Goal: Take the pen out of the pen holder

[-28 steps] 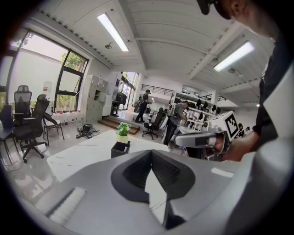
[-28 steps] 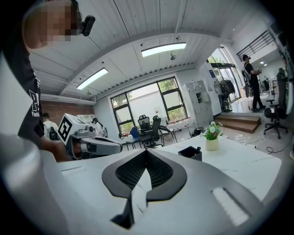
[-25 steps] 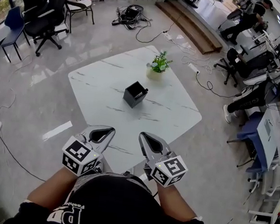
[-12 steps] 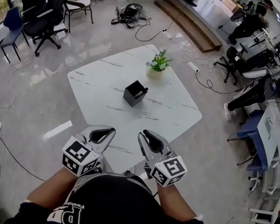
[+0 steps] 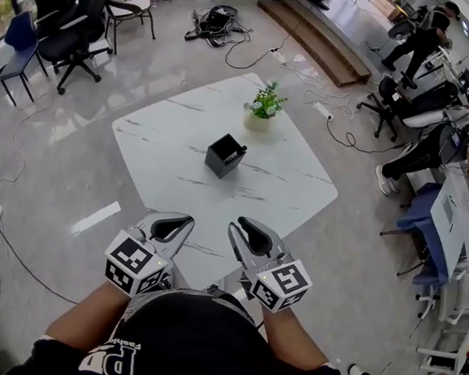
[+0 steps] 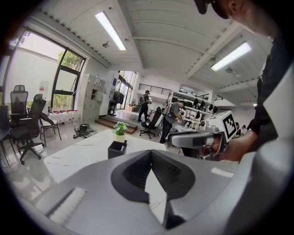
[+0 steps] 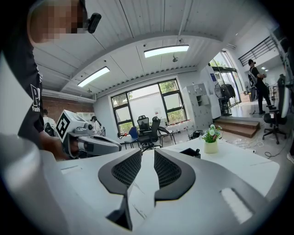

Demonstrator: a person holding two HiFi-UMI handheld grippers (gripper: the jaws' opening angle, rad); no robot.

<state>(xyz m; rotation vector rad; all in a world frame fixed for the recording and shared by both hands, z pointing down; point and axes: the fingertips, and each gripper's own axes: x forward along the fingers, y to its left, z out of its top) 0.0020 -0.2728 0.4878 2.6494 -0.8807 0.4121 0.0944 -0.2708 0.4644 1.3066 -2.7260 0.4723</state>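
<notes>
The black square pen holder (image 5: 223, 158) stands near the middle of the white marble table (image 5: 288, 192), with a pen (image 5: 241, 151) poking out at its right corner. It also shows as the holder (image 6: 117, 149) and the holder (image 7: 189, 152) in the gripper views. Both grippers hang at the table's near edge, well short of the holder. My left gripper (image 5: 184, 219) has its tips touching and holds nothing. My right gripper (image 5: 240, 224) shows a narrow gap between its pads (image 7: 130, 167) and is empty.
A small potted plant (image 5: 264, 111) stands on the table beyond the holder. Black office chairs (image 5: 73, 16) are at the far left, and cables (image 5: 223, 23) lie on the floor behind. People and desks (image 5: 440, 137) fill the right side.
Both grippers stay where they were. The table and holder drift slightly left in the head view. A person at the back right walks on.
</notes>
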